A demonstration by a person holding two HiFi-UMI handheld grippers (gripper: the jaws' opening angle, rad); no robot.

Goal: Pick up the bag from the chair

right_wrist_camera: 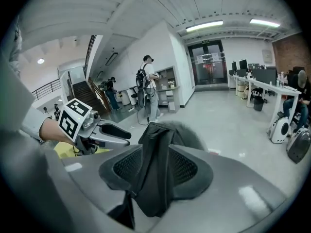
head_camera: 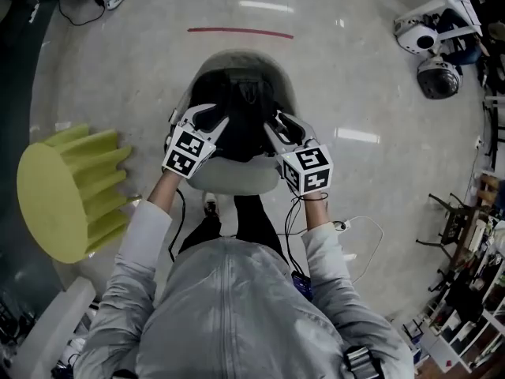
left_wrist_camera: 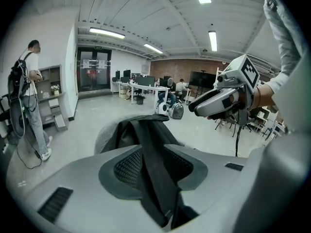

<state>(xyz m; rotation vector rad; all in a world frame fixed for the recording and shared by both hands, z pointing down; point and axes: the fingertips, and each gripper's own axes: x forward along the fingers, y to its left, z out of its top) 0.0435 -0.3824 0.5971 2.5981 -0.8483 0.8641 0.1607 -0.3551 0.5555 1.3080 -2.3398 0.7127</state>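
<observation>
A black bag [head_camera: 237, 113] rests in the seat of a grey round-backed chair [head_camera: 237, 181] straight ahead of me. My left gripper [head_camera: 211, 129] is shut on one of the bag's black straps [left_wrist_camera: 154, 178], which runs between its grey pads [left_wrist_camera: 127, 168]. At the bag's right side, my right gripper [head_camera: 276, 131] is shut on another black strap [right_wrist_camera: 156, 176]. The bag's body [left_wrist_camera: 138, 130] hangs down beyond the jaws against the chair back [right_wrist_camera: 192, 130]. Each gripper shows in the other's view: the right gripper [left_wrist_camera: 197, 108] and the left gripper [right_wrist_camera: 127, 134].
A yellow-green ribbed stool [head_camera: 67, 192] lies on the floor to the left. Grey machines [head_camera: 430, 54] stand at the far right, with shelves and stands along the right edge. A red line [head_camera: 241, 31] marks the floor beyond the chair. A person [left_wrist_camera: 29, 101] stands by the wall.
</observation>
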